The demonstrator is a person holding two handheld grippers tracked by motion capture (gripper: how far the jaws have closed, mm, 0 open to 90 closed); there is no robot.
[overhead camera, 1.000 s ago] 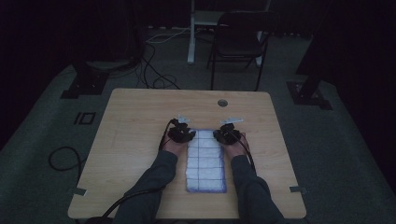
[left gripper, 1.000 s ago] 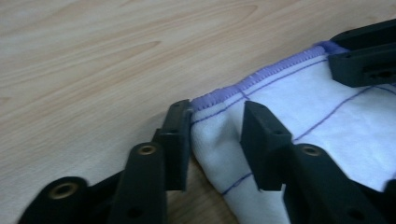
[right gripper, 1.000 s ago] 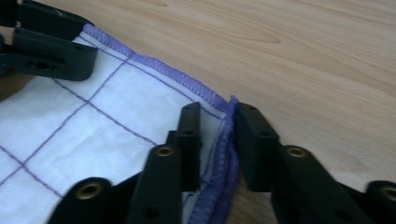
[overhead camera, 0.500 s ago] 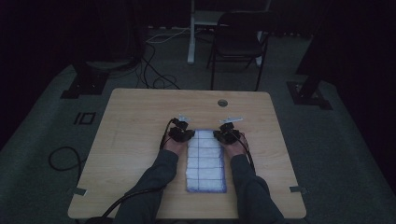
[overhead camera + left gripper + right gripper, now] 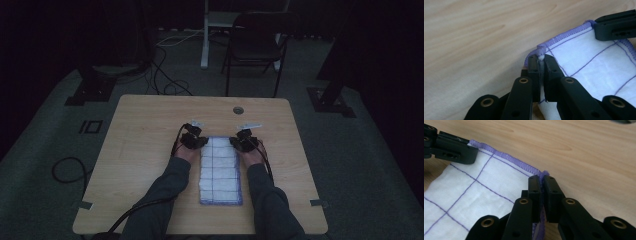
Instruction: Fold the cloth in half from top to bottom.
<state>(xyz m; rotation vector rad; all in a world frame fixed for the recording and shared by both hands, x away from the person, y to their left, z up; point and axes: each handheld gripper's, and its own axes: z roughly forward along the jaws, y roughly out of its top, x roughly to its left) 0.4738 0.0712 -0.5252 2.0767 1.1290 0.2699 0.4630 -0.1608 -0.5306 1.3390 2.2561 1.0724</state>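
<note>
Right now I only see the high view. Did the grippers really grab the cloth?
Observer: Yes. In the left gripper view, the left gripper has just closed on the cloth, with its purple-stitched corner pinched up between the jaws.
Operator: And the other one?
Observer: In the right gripper view, the right gripper has just closed on the other far corner, the purple hem squeezed between its jaws.
Operator: Is the cloth in the air?
Observer: Not yet. Between the two grippers the far edge lies on the wooden table.
</note>
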